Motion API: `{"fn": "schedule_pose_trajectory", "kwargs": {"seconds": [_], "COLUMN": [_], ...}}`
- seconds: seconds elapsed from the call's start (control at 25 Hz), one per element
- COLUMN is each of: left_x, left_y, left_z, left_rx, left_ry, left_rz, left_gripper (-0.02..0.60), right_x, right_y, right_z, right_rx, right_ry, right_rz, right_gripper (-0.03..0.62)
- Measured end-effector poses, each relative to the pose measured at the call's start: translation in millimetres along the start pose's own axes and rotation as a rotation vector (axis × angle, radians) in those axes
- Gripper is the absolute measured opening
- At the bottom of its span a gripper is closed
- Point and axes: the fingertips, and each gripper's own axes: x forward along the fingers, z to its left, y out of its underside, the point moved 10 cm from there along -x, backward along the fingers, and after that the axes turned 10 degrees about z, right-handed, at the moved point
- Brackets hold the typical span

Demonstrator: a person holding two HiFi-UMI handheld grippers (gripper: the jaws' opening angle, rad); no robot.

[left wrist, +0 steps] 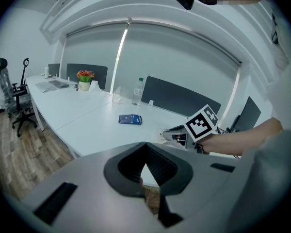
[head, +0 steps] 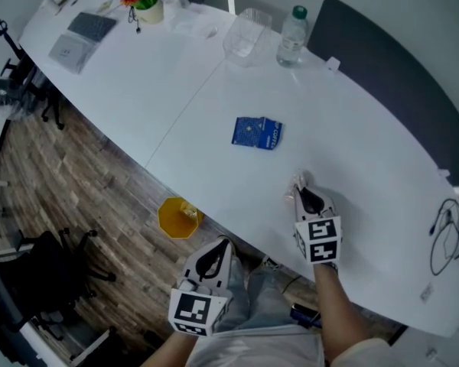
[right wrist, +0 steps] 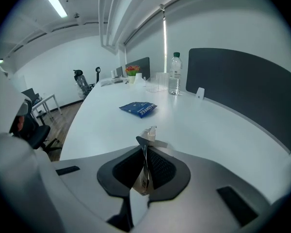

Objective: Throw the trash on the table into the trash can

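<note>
A small crumpled silver-and-beige wrapper (right wrist: 148, 132) stands pinched upright between the pads of my right gripper (right wrist: 145, 148), which is shut on it. That gripper (head: 300, 186) rests low over the white table (head: 367, 167) near its front edge. Farther in lies a blue coffee packet (head: 257, 133), flat on the table; the right gripper view has the packet (right wrist: 138, 108) ahead and slightly left. A yellow trash can (head: 179, 217) stands on the wood floor under the table edge. My left gripper (head: 223, 243) hangs off the table beside the can, its jaws (left wrist: 145, 145) together and empty.
At the far edge stand a water bottle (head: 293, 37) and a clear plastic container (head: 246, 35). A flower pot (head: 145, 2) and a laptop (head: 83, 37) sit far left. Cables (head: 447, 235) lie at the right end. A black office chair (head: 53, 266) stands on the floor left.
</note>
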Motion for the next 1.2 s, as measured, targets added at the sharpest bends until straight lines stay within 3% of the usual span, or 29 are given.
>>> {"fn": "schedule_pose_trajectory", "kwargs": {"seconds": [0.68,1.2], "left_x": [-35,-85], "left_y": [8,33], "left_z": [0,17], "left_rx": [-0.021,-0.087], "left_ry": [-0.028,-0.124], "left_rz": [-0.066,-0.134], "left_gripper": [0.0,0.0], "right_x": [-53,-76], "right_y": [-13,-30], "right_z": [45,92], "right_rx": [-0.095,-0.206], "right_ry": [-0.123,-0.216], "right_rz": [-0.061,-0.089], "right_gripper": [0.048,0.048]}}
